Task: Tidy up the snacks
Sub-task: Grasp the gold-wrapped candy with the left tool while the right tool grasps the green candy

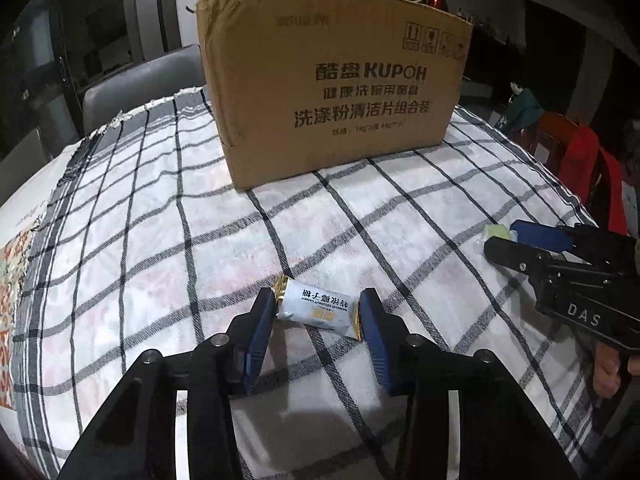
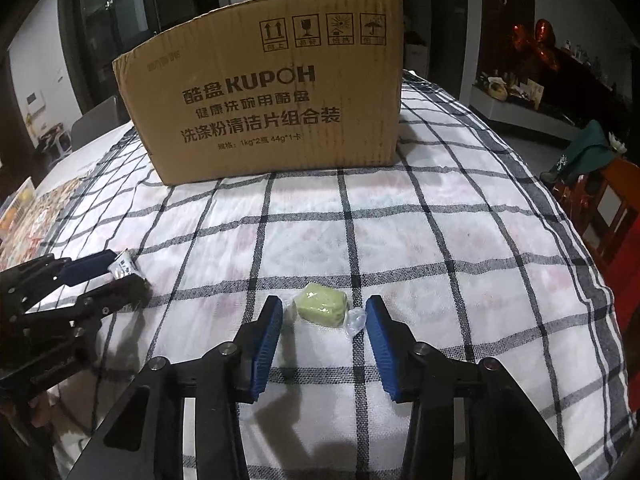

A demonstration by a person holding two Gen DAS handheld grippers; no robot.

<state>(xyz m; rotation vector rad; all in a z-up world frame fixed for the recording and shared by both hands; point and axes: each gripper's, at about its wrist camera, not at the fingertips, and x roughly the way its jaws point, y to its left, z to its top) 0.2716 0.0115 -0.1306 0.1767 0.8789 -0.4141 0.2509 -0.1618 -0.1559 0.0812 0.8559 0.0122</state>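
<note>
A white-wrapped candy [image 1: 318,308] with gold twisted ends lies on the checked tablecloth [image 1: 160,240]. My left gripper [image 1: 316,306] straddles it, and both blue pads touch the wrapper's ends. In the right wrist view the same candy [image 2: 122,268] shows at the left gripper's [image 2: 120,278] tips. A green candy [image 2: 322,305] in clear wrap lies between the fingers of my right gripper [image 2: 322,312], with small gaps at each pad, so it is open. From the left wrist view the green candy [image 1: 498,234] sits at the right gripper's [image 1: 500,238] tips.
A large open-topped cardboard box [image 1: 332,92] stands at the back of the table, also seen as the cardboard box [image 2: 272,104]. A hand [image 1: 612,368] holds the right gripper's handle. Chairs with red and green cloth [image 1: 580,160] stand beyond the right table edge.
</note>
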